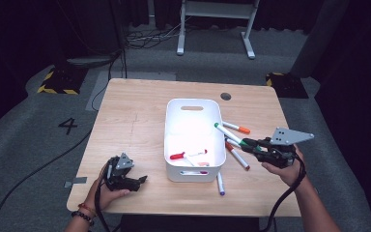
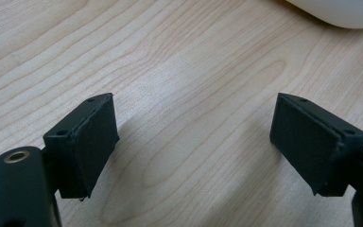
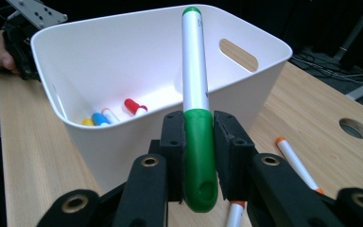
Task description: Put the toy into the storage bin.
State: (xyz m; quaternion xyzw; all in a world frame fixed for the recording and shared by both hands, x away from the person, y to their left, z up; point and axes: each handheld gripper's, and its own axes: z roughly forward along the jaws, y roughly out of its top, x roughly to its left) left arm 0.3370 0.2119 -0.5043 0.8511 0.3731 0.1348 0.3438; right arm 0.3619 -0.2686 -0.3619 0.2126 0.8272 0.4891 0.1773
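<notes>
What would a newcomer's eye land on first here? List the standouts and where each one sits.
First, the green marker clamped by its cap in the right gripper, slanting over the right rim of the white bin at the middle of the wooden table. Next, the markers scattered on the table right of the bin, one orange-tipped. Last, the left gripper, jaws apart, at the table's near left corner.

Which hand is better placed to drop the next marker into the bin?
Right. The right gripper is shut on the green marker, whose tip is at the bin rim. The left gripper is open with nothing between its jaws, over bare table beside the bin.
</notes>
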